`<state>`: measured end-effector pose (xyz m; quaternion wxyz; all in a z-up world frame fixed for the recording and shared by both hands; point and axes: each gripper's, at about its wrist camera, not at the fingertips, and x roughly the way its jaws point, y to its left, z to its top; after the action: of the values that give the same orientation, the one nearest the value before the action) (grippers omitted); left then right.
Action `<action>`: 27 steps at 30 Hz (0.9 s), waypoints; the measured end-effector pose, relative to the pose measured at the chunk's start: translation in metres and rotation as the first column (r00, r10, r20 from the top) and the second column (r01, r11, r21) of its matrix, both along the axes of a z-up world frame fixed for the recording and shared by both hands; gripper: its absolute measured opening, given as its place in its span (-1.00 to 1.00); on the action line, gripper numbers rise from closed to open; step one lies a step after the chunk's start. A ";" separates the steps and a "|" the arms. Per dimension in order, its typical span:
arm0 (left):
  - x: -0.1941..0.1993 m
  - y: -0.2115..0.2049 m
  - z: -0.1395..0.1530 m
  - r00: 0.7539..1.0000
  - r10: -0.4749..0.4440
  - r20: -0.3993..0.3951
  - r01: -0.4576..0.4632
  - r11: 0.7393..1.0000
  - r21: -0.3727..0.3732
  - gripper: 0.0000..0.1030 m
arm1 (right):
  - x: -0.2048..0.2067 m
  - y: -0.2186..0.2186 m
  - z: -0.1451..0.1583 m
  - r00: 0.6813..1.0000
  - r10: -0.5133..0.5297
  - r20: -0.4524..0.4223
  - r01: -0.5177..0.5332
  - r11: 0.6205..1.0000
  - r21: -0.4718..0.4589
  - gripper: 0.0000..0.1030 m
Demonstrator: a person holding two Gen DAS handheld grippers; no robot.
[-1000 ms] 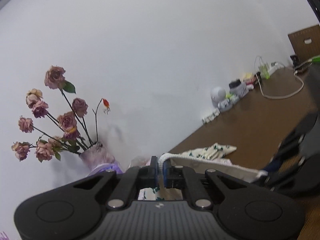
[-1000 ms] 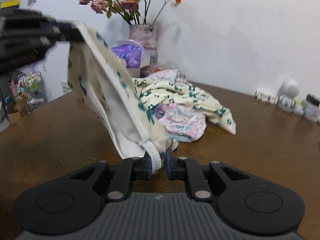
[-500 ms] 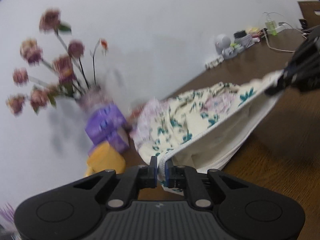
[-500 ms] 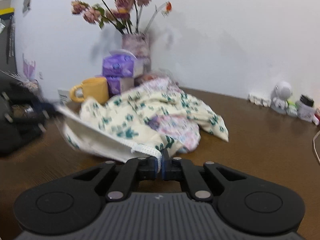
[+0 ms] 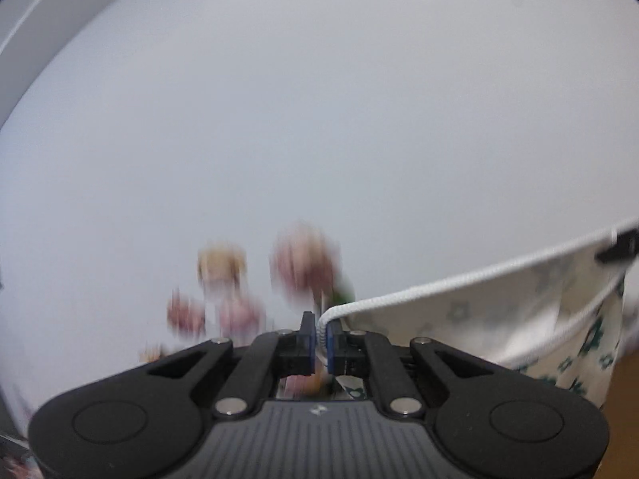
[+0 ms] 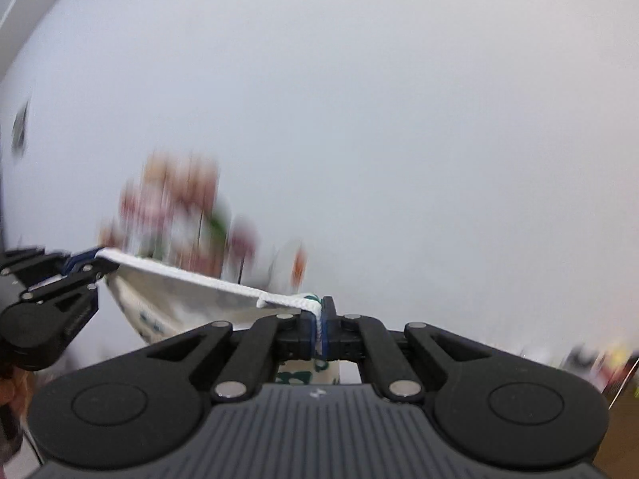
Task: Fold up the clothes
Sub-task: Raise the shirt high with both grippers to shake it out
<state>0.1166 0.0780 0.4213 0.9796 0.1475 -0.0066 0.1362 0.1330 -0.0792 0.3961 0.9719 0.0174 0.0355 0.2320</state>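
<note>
We clamp the garment's [image 5: 499,311] white waistband in both the left gripper [image 5: 319,335] and right gripper [image 6: 319,329]; only the right view shows desk clutter [image 6: 591,359].

We cannot make out the flowers [image 5: 303,267]: in both wrist views they are smeared into pink and cream streaks, their stems and vase hidden behind the claw bodies. The floral garment [image 5: 499,319] runs off the right edge of the left wrist view, and its lower part drops behind the left claw [image 5: 319,331]. In the right wrist view the cloth below the right claw [image 6: 319,325] shows only through a small gap. Small objects [image 6: 591,359] at the right edge are too blurred to name. The counter [image 6: 623,451] shows only as brown slivers.
</note>
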 end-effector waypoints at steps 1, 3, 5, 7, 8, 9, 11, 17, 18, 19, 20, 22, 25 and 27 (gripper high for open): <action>-0.011 -0.013 0.023 0.999 -0.010 0.049 0.009 1.000 0.022 -0.92 | -0.013 -0.010 0.024 0.998 -0.034 0.049 0.034 0.999 0.013 -0.97; -0.032 -0.040 0.053 0.991 -0.019 0.129 0.009 0.997 0.077 -0.92 | -0.038 -0.029 0.060 0.988 -0.092 0.120 0.089 0.996 0.027 -0.97; -0.054 -0.062 0.074 0.981 -0.050 0.189 0.033 0.995 0.091 -0.92 | -0.061 -0.048 0.088 0.974 -0.144 0.176 0.140 0.990 0.036 -0.97; -0.071 -0.079 0.081 0.973 -0.087 0.214 0.070 0.994 0.088 -0.91 | -0.079 -0.065 0.101 0.959 -0.191 0.210 0.187 0.982 0.038 -0.97; -0.077 -0.087 0.081 0.971 -0.103 0.214 0.086 0.992 0.088 -0.91 | -0.084 -0.072 0.102 0.956 -0.206 0.211 0.204 0.978 0.033 -0.97; -0.083 -0.095 0.081 0.970 -0.118 0.214 0.101 0.991 0.088 -0.91 | -0.089 -0.079 0.103 0.952 -0.221 0.212 0.220 0.975 0.028 -0.97; -0.089 -0.110 0.073 0.968 -0.111 0.227 0.092 0.991 0.096 -0.91 | -0.099 -0.093 0.103 0.945 -0.247 0.212 0.249 0.968 0.018 -0.97; -0.103 -0.143 0.058 0.969 -0.148 0.199 0.126 0.985 0.118 -0.91 | -0.120 -0.125 0.100 0.937 -0.274 0.218 0.274 0.961 0.028 -0.96; -0.102 -0.148 0.055 0.971 -0.150 0.188 0.129 0.984 0.122 -0.91 | -0.120 -0.128 0.099 0.935 -0.281 0.217 0.283 0.959 0.022 -0.97; -0.099 -0.153 0.051 0.973 -0.153 0.170 0.133 0.983 0.123 -0.91 | -0.118 -0.131 0.097 0.935 -0.286 0.210 0.289 0.957 0.018 -0.96; -0.095 -0.158 0.047 0.976 -0.155 0.151 0.137 0.983 0.124 -0.91 | -0.114 -0.134 0.095 0.935 -0.292 0.202 0.296 0.955 0.014 -0.96; -0.081 -0.168 0.036 0.983 -0.154 0.100 0.141 0.982 0.128 -0.91 | -0.100 -0.138 0.090 0.934 -0.307 0.180 0.312 0.950 0.001 -0.96; -0.049 -0.184 0.011 0.989 -0.145 0.021 0.141 0.981 0.136 -0.90 | -0.063 -0.141 0.074 0.906 -0.409 0.113 0.418 0.905 -0.078 -0.96; -0.024 -0.194 -0.009 0.990 -0.139 -0.012 0.139 0.979 0.146 -0.90 | -0.030 -0.144 0.058 0.898 -0.432 0.078 0.439 0.891 -0.116 -0.96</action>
<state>0.0927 -0.1163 0.4120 0.9733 0.2183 -0.0261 0.0665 0.1035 -0.2231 0.4540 0.9988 -0.0445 0.0214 0.0058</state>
